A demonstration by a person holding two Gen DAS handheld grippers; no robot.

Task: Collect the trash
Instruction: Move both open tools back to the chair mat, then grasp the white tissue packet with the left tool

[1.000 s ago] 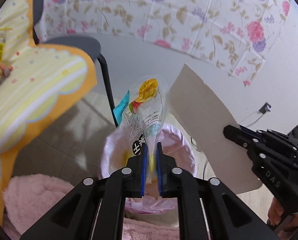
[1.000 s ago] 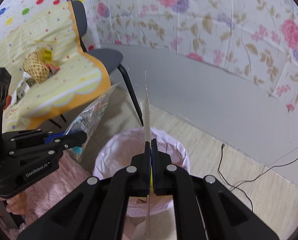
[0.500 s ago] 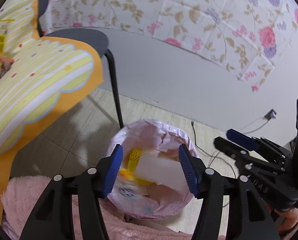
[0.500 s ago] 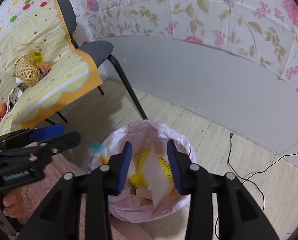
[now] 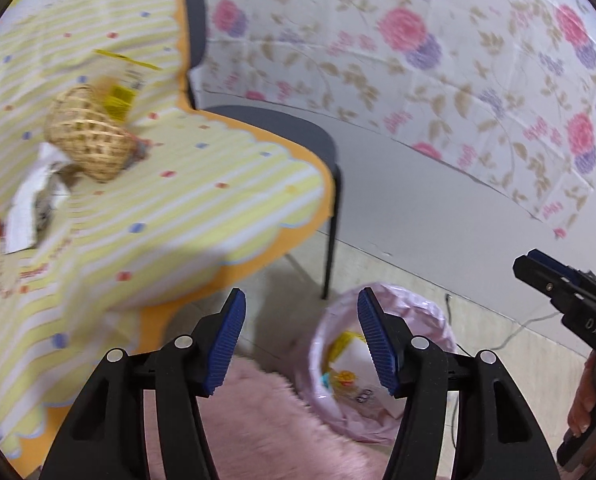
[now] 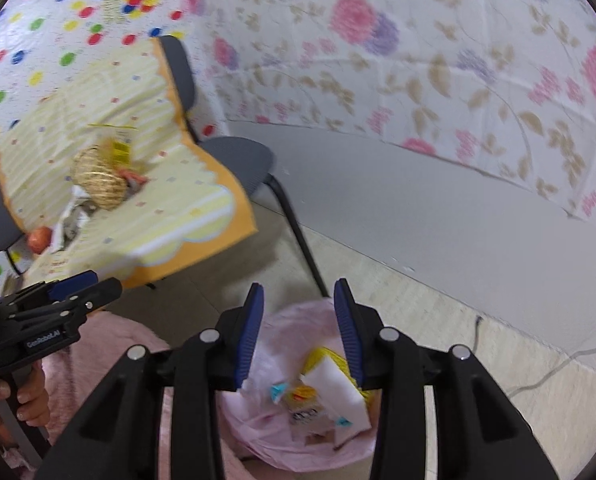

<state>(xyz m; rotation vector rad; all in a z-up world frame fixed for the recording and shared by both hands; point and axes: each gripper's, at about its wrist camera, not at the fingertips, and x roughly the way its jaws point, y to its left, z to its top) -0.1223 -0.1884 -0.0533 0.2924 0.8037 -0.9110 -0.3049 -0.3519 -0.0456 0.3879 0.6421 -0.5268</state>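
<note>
Left tool (image 5: 300, 340) released, jaws apart, nothing between; opened within last second. Right tool (image 6: 298, 332) released too, narrower gap, empty; also just opened. Both above trash bin (image 6: 257, 364), pink-lined, on floor. White card (image 6: 338, 396) and snack wrapper (image 6: 302, 404) lie inside bin, on yellow net (image 6: 318, 358). Chair (image 5: 289, 136) behind bin. Table (image 5: 177, 208), striped yellow cloth, left of bin; wicker basket (image 5: 87, 134) and orange fruit (image 6: 39, 238) on it. Pink rug (image 5: 265, 428) touches bin.
</note>
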